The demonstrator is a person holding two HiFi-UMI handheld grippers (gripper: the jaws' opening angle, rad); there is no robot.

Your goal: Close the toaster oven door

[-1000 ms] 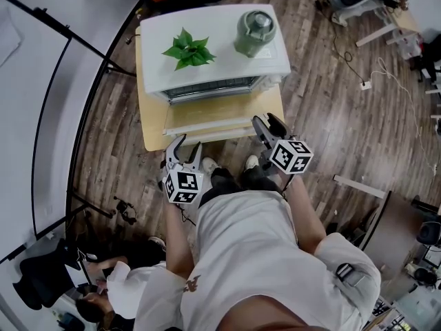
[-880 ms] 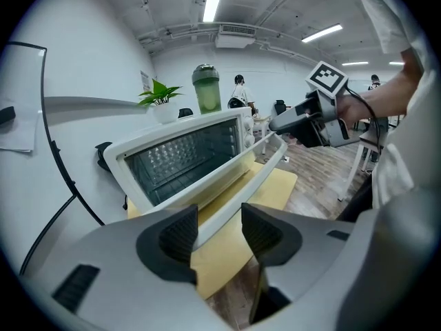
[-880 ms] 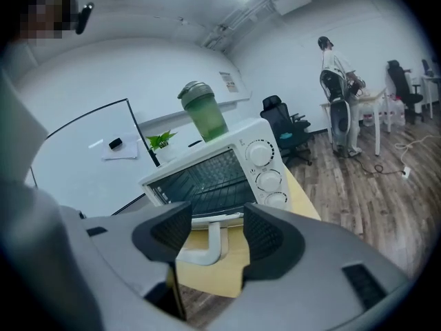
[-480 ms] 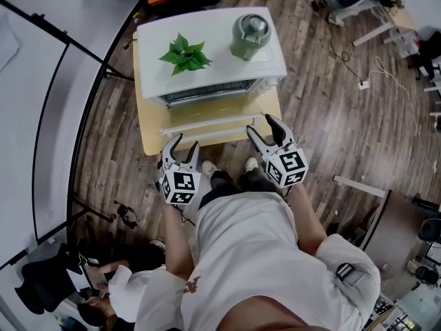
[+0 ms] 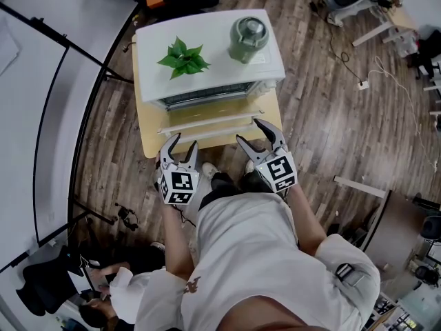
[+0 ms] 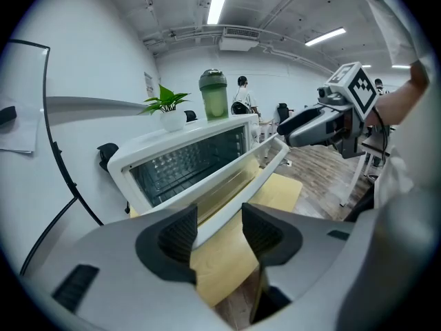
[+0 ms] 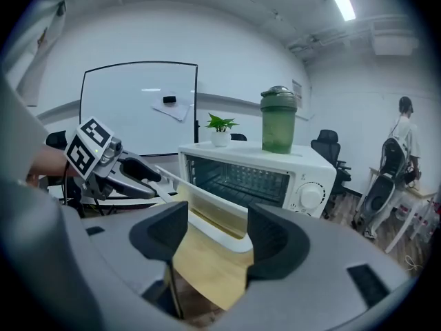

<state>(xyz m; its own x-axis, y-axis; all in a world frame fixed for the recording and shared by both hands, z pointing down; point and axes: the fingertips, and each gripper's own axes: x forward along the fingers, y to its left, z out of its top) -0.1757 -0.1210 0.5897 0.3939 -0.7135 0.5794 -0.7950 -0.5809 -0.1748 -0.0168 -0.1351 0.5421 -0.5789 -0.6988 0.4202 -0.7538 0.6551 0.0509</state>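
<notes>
Saw the toaster oven door [image 5: 207,121] half open over the table [image 5: 148,143], not yet shut. Held left gripper [image 5: 183,142] and right gripper [image 5: 249,130] near its front edge, jaws apart, clamping nothing, left just widening.

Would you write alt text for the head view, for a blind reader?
From above: a person holds the left gripper and right gripper, both open, near the front edge of the open door of a toaster oven; the left jaws have just been opening, nothing between them. A plant and bottle stand on the oven.
</notes>
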